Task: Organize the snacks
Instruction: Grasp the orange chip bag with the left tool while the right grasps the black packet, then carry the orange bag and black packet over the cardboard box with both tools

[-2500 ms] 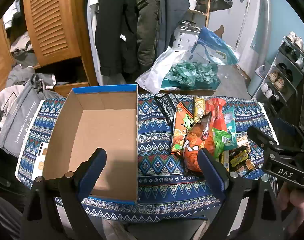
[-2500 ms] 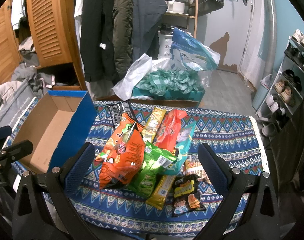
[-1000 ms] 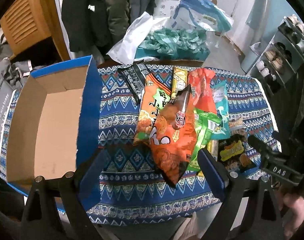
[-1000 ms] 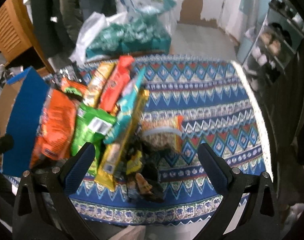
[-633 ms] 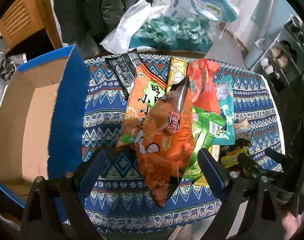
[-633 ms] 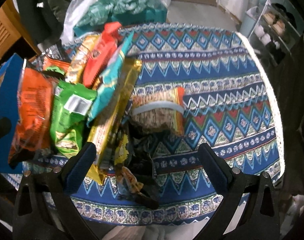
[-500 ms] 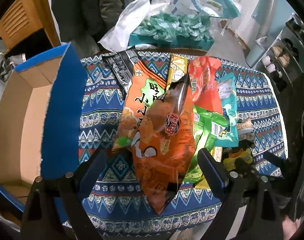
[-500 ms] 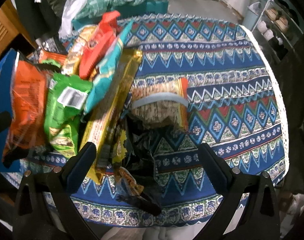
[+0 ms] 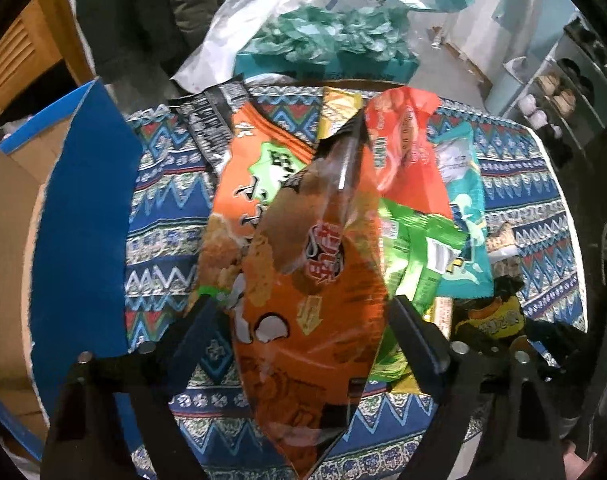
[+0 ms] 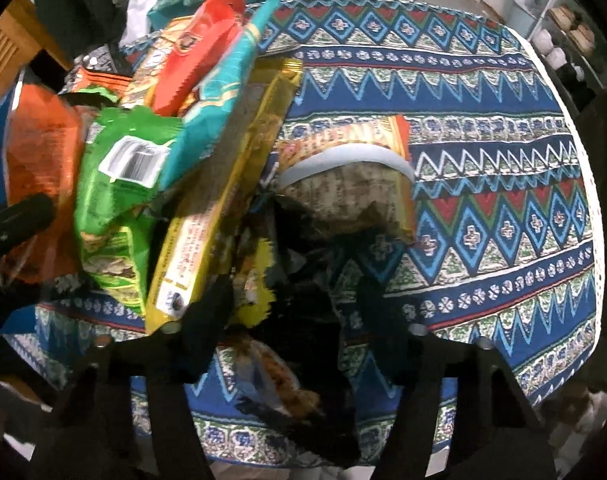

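A pile of snack packets lies on the patterned tablecloth (image 9: 163,208). In the left wrist view my left gripper (image 9: 303,320) is open, its fingers on either side of a large orange chip bag (image 9: 311,292) that lies on top of the pile. In the right wrist view my right gripper (image 10: 291,316) has its jaws drawn in around a black and yellow snack packet (image 10: 295,280); whether they grip it is unclear. A green bag (image 10: 115,192), a gold bar packet (image 10: 219,208) and a noodle packet (image 10: 351,184) lie beside it.
An open cardboard box with blue sides (image 9: 75,220) stands left of the pile. Red (image 9: 407,160) and teal (image 9: 463,208) packets lie to the right. A white bag and teal box (image 9: 327,44) sit beyond the table. A shoe rack (image 9: 563,92) stands right.
Both grippers moved forward and down onto the pile. The left one slid right from over the box to the orange bag. The right jaws narrowed around the black and yellow packet.
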A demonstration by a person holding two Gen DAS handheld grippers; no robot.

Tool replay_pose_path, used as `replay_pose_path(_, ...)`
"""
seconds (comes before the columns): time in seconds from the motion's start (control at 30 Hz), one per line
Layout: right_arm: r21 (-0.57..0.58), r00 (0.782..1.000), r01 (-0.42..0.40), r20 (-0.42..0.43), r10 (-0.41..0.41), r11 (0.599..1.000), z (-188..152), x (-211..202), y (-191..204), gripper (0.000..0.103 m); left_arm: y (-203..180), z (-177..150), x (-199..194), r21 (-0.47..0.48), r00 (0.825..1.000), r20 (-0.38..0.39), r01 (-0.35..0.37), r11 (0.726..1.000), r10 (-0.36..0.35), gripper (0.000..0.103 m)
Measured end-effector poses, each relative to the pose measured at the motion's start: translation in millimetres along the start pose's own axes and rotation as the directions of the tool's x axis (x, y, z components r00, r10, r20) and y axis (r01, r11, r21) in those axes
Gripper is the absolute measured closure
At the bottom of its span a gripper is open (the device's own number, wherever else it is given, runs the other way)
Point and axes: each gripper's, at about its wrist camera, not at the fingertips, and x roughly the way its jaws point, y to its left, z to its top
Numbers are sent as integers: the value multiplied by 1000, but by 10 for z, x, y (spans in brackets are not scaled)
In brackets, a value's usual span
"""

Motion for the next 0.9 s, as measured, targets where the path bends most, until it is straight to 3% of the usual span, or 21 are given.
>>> replay_pose_path(0.13, -7, 1000, -13, 8, 13, 1000, -21, -42, 46, 59, -10, -11, -3, 10, 1000, 17, 5, 1000, -5, 23)
replay_pose_path(0.23, -10, 1000, -15, 16, 15, 1000, -4, -66, 27, 65, 8, -31, -25, -7, 998, 17, 53, 999, -52, 37)
replay_pose_path(0.27, -8, 999, -19, 26, 19, 1000, -18, -108, 33, 67, 10, -39, -36, -11, 999, 19, 42, 999, -41, 49)
replay_pose_path(0.3, -7, 999, -27, 35, 27, 1000, -21, -142, 39, 71, 12, -48, -49, -9, 1000, 23, 20, 1000, -20, 54)
replay_pose_path(0.4, -9, 998, -25, 56, 25, 1000, -38, -242, 51, 72, 58, -62, -82, -17, 998, 33, 45, 999, -44, 62)
replay_pose_path(0.7, -13, 994, -3, 110, 4, 1000, -7, -512, 29, 73, 166, -151, -171, -59, 995, 19, 100, 993, -99, 71)
replay_pose_path(0.9, -21, 988, 4, 153, -1, 1000, -27, -751, 47, 73, 158, -210, -345, -41, 995, 53, 83, 996, -80, 74)
